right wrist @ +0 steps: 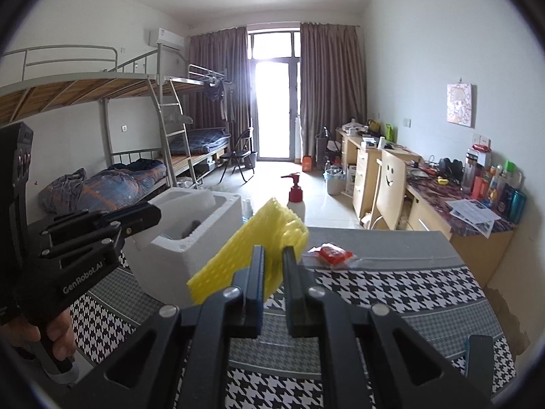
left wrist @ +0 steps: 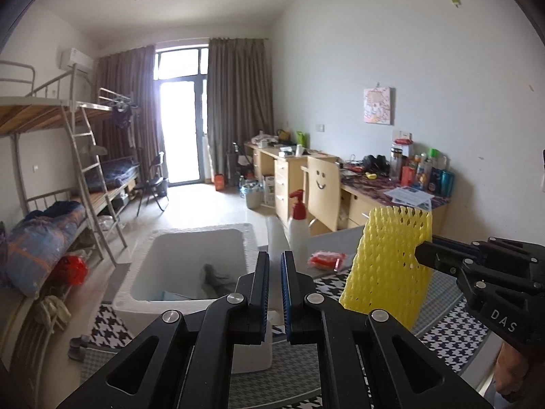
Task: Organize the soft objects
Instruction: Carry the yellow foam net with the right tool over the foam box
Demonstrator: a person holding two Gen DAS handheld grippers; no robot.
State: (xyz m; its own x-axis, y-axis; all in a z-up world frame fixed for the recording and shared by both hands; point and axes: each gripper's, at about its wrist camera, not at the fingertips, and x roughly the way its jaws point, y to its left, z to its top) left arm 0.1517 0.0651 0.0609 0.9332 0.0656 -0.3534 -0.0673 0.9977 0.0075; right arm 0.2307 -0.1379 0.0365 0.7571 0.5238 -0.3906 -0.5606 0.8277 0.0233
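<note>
Right gripper (right wrist: 273, 255) clamped on the near edge of a yellow foam mesh sleeve (right wrist: 245, 255), the netting raised off the tabletop and tilted up and away toward a red-capped white pump bottle (right wrist: 295, 195) standing beyond the fingertips. Seen from the left wrist camera, same yellow foam mesh sleeve (left wrist: 388, 262) held upright at its right edge by the right gripper (left wrist: 418, 254), above the cloth. Left gripper (left wrist: 274, 262) with jaws close together, only a narrow gap between the blue-lined pads, nothing between them. Just ahead and left of the left gripper, a white rectangular foam box (left wrist: 143, 272), open-topped, with a dark grey soft item (left wrist: 213, 277) lying at the bottom. Same white foam box (right wrist: 177, 238) to the left of the right gripper, close beside the sleeve's lower end. Ahead and right of the right gripper, a small red packet in clear wrap (right wrist: 332, 255) flat on the black-and-white houndstooth tablecloth (right wrist: 391, 286). From the left gripper, that packet (left wrist: 326, 259) just ahead to the right, between the pump bottle (left wrist: 298, 228) and the sleeve. Farther out, wooden desks (right wrist: 436, 204) along the right wall, metal bunk beds (right wrist: 102, 119) along the left.
</note>
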